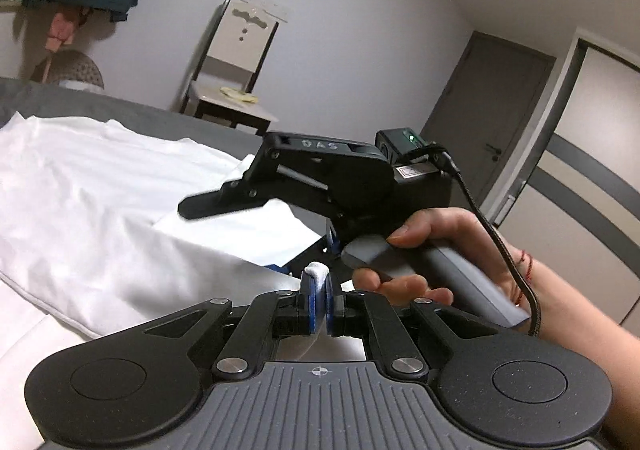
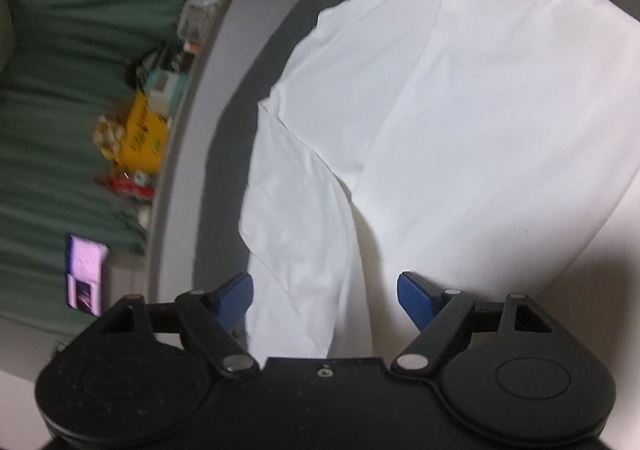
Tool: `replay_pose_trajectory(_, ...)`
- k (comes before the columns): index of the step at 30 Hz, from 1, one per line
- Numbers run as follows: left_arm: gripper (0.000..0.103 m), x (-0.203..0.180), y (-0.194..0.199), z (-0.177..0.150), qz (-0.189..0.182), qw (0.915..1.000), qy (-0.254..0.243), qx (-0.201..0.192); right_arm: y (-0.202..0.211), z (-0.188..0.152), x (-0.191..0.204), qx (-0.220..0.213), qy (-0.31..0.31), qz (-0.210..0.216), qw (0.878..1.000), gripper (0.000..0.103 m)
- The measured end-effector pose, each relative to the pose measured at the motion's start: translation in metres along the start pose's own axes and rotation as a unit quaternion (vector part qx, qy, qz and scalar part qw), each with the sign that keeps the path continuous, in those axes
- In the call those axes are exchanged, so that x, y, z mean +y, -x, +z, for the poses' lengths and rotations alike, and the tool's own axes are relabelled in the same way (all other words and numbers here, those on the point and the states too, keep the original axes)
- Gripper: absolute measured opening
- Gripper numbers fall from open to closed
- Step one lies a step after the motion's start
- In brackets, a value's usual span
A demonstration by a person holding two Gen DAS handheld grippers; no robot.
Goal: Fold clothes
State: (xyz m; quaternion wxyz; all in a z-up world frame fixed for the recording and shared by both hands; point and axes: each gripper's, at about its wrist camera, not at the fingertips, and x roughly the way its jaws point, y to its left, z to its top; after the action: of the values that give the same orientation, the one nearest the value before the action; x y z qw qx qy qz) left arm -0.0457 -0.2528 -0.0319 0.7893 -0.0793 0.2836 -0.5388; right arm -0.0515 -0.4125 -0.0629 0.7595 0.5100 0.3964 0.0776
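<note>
bed: grey cover (image 1: 120, 106), carrying the cloth; it shows again as a grey band (image 2: 240, 98) along the cloth's edge in the right wrist view.
shirt: a white garment (image 1: 80, 190) spread over the bed, partly folded, with one flap lying over the body. In the right wrist view it (image 2: 460, 110) fills the area ahead of the fingers, and its long axis runs away from them toward the top of the view.
sleeve or flap: a narrower white panel (image 2: 300, 210) lies at the cloth's edge nearest the grey band, directly ahead of the right fingers and reaching in between them.
right gripper: seen (image 1: 256, 190) from the left wrist view, held by a hand (image 1: 432, 250) above the shirt's near corner. Its own view (image 2: 325, 290) shows the blue fingers released and spread wide, with cloth lying between them and no pad pressing on it.
left gripper: fingers (image 1: 319, 298) clenched on a small bunch of white cloth that pokes up between the blue pads.
deciding relation: the right gripper looks nearer the free flap, which lies straight ahead of and below it, so the next grasp probably falls to that hand while the left holds its pinch.
</note>
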Motion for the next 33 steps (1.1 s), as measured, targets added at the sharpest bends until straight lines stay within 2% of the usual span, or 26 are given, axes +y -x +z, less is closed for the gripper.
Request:
replay_pose_trajectory(1,0.004,-0.001,-0.001,0.000,-0.002,1.0000,-0.001,-0.001,0.000,-0.001,0.001,0.000,0.007,-0.005,1.000,0.074)
replay_pose_trajectory(3,0.004,-0.006,-0.003,-0.002,-0.008,0.9999,-0.005,-0.001,-0.001,-0.004,0.003,0.001,0.021,-0.015,1.000,0.047)
replay_pose_trajectory(7,0.004,-0.035,0.017,-0.015,-0.022,0.9993,-0.031,-0.001,-0.005,-0.006,-0.001,0.013,0.047,-0.058,0.997,0.024)
replay_pose_trajectory(8,0.004,-0.039,0.018,-0.015,-0.023,0.9992,-0.034,0.000,-0.004,-0.007,-0.002,0.014,0.058,-0.071,0.996,0.010)
replay_pose_trajectory(9,0.004,-0.042,0.021,-0.014,-0.026,0.9990,-0.036,-0.001,0.000,-0.010,0.001,0.010,0.071,-0.078,0.994,0.003)
replay_pose_trajectory(13,0.004,-0.053,0.032,-0.009,-0.058,0.9971,-0.047,-0.014,0.027,-0.024,0.018,-0.027,0.111,-0.084,0.990,0.003)
replay_pose_trajectory(17,0.004,-0.064,0.032,-0.010,-0.066,0.9954,-0.070,-0.006,0.038,-0.024,0.015,-0.033,0.106,-0.093,0.990,0.003)
replay_pose_trajectory(20,0.004,-0.065,0.030,-0.013,-0.073,0.9958,-0.055,0.006,0.042,-0.025,0.012,-0.036,0.108,-0.111,0.987,0.003)
replay_pose_trajectory(24,0.004,-0.065,0.020,-0.014,-0.074,0.9958,-0.051,0.017,0.046,-0.027,0.006,-0.033,0.109,-0.136,0.984,0.003)
replay_pose_trajectory(30,0.004,-0.068,0.009,-0.018,-0.069,0.9942,-0.074,0.038,0.026,-0.028,0.003,0.002,0.123,-0.185,0.975,0.003)
replay_pose_trajectory(33,0.004,-0.067,0.008,-0.021,-0.069,0.9941,-0.067,0.049,0.024,-0.029,0.001,0.007,0.125,-0.189,0.974,0.003)
